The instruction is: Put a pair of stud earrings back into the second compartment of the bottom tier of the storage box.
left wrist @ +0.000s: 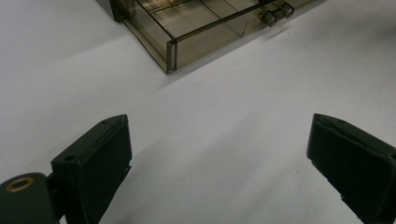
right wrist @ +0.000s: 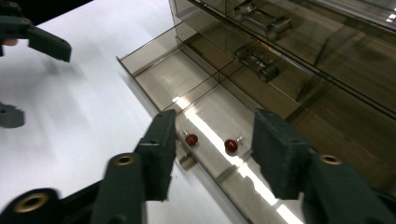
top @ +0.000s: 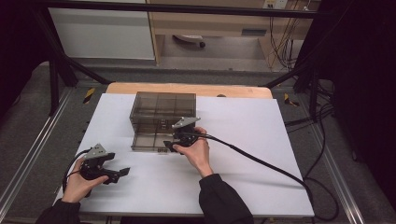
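A smoky clear drawer cabinet stands at the middle of the white table. Its bottom drawer is pulled out toward me. My right gripper hovers at the drawer's front right corner, open, its jaws standing apart over the drawer front. Two small red-headed pieces lie on the drawer floor between the jaws. My left gripper is open above bare table at the front left, nothing between its jaws. The drawer's near corner shows ahead of it.
Upper drawers are shut, their clear handles facing me. The pulled drawer has dividers and a small knob on its front. A wooden board edge runs behind the table. The right gripper's cable trails across the table's right half.
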Motion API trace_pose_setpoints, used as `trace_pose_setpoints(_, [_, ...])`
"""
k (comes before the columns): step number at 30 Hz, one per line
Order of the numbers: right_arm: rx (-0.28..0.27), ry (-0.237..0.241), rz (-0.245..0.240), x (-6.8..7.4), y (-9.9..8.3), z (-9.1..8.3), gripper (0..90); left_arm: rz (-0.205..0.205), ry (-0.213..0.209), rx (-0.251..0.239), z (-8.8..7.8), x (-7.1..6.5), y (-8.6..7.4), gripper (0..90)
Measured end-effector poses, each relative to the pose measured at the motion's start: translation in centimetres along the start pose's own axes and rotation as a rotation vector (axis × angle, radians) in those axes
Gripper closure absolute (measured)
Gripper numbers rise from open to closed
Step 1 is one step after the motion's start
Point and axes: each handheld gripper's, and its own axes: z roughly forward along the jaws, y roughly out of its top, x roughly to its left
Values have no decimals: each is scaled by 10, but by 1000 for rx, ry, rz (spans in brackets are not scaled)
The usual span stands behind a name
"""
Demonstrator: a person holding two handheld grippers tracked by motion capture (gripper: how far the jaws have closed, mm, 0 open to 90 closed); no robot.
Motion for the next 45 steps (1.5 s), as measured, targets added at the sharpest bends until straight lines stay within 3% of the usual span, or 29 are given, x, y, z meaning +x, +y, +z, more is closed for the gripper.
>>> trace_pose_setpoints(6, [-12,-13,17,-6,-6,-21,296,1,1,6,1,0,0,62])
trace_pose_setpoints(13, [-15,-34,30,-17,-16,-45,167,1,1,7,1,0,0,62])
trace_pose_setpoints(25, [-57,-112,54,-44,-50,-87,72,0,1,8,1,-1,0,62])
trace_pose_setpoints(36, [-87,-126,97,-70,-99,-121,48,2,0,11,2,-1,0,60])
trace_pose_setpoints(45, [-70,-133,144,-83,-135,-148,35,2,-1,14,3,-2,0,60])
